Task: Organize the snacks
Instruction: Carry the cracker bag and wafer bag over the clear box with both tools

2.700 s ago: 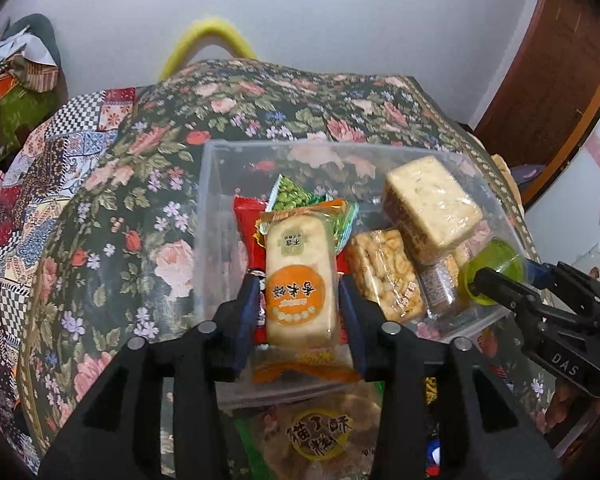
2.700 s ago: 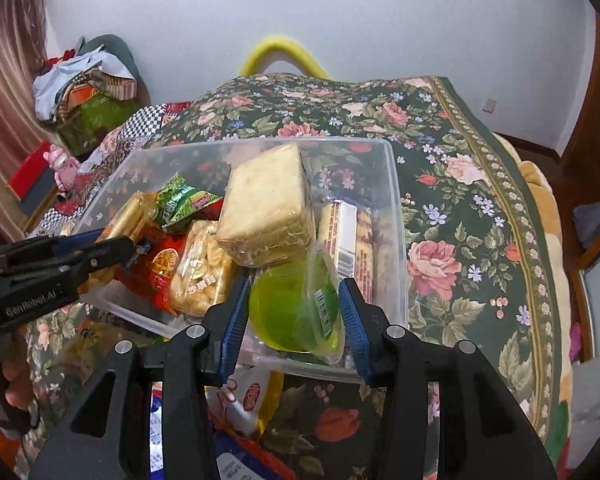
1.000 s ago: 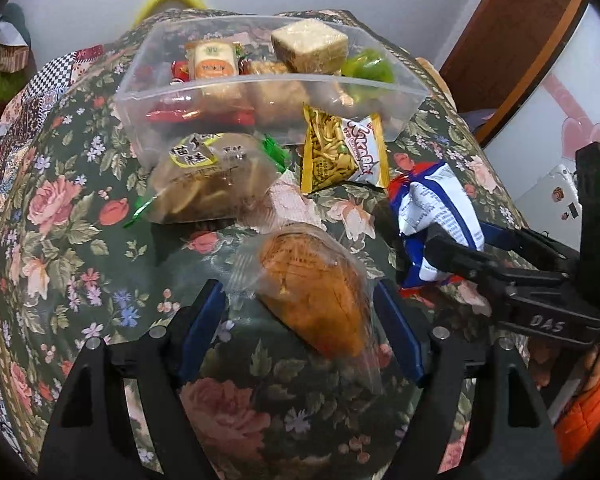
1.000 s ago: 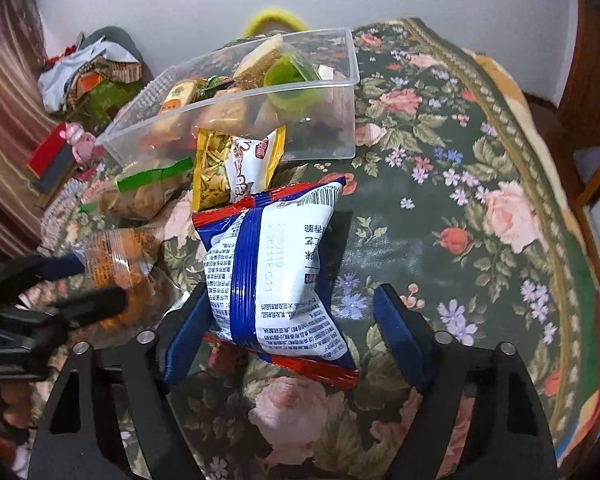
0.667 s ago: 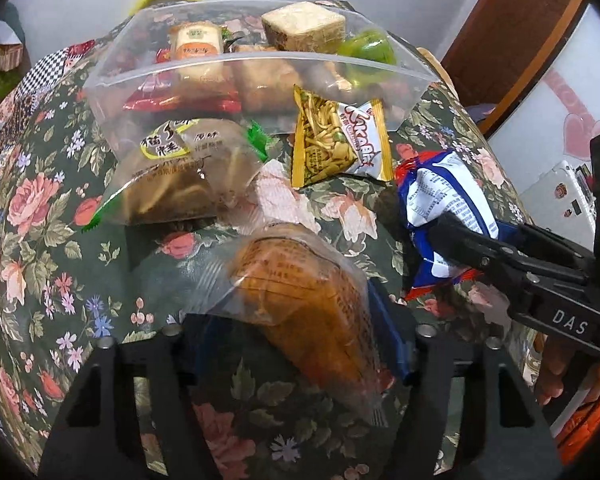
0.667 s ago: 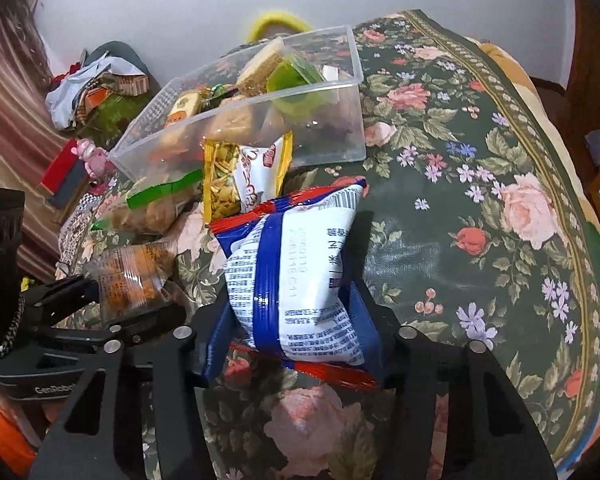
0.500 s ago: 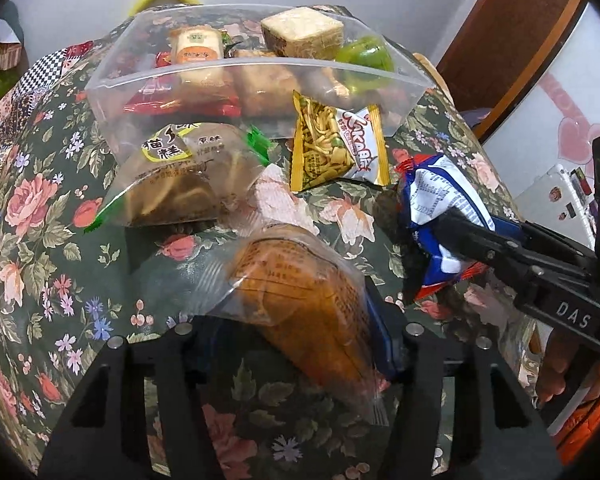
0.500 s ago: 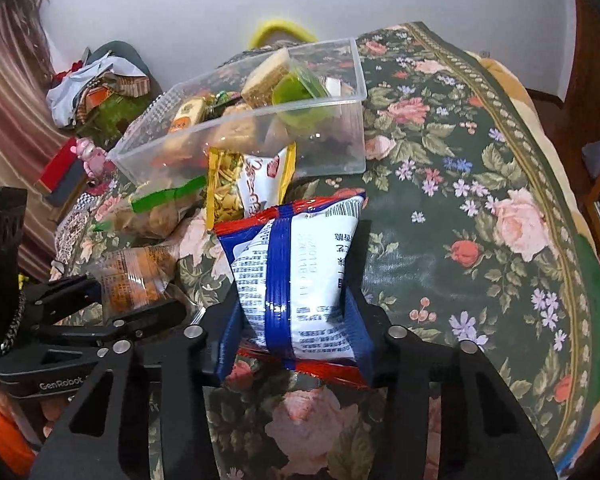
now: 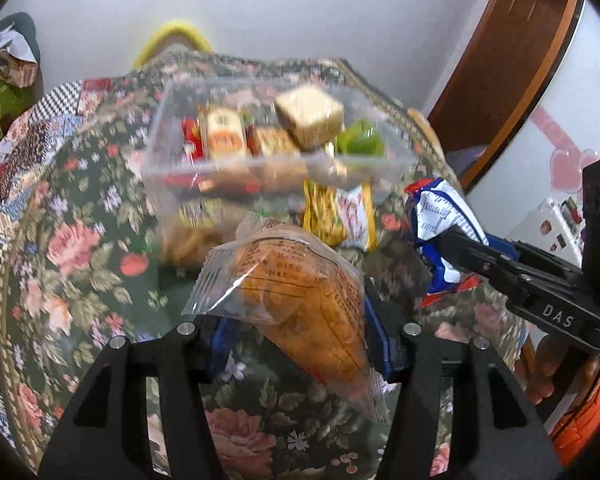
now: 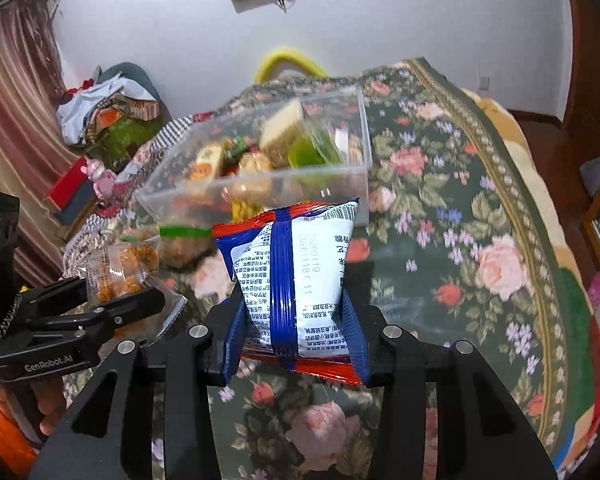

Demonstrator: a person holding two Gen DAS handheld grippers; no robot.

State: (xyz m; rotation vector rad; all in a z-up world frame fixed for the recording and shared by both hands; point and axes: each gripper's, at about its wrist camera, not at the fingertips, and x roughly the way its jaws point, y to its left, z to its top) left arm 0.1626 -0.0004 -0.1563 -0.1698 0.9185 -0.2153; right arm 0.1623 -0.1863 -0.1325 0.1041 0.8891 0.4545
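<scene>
My left gripper (image 9: 298, 340) is shut on a clear packet with an orange pastry (image 9: 296, 280), held above the floral bedspread. My right gripper (image 10: 296, 320) is shut on a blue, white and red snack bag (image 10: 300, 264), also lifted. Each shows in the other's view: the left gripper (image 10: 120, 292) with the orange packet (image 10: 116, 268), the right gripper (image 9: 460, 248) with the blue bag (image 9: 436, 216). Beyond them stands a clear plastic box (image 9: 172, 168) (image 10: 260, 184) holding several snacks, among them a square cake (image 9: 310, 116) and a green jelly cup (image 9: 360, 142).
A yellow snack bag (image 9: 336, 216) and a brown pastry bag with a green edge (image 10: 180, 240) lie in front of the box. The bedspread (image 10: 460, 240) drops off at the right. Clothes (image 10: 108, 120) are piled far left. A wooden door (image 9: 500, 80) stands right.
Both grippers have closed on their packets, the orange pastry and the blue bag, and raised them off the bedspread. The box now sits lower and nearer in both views.
</scene>
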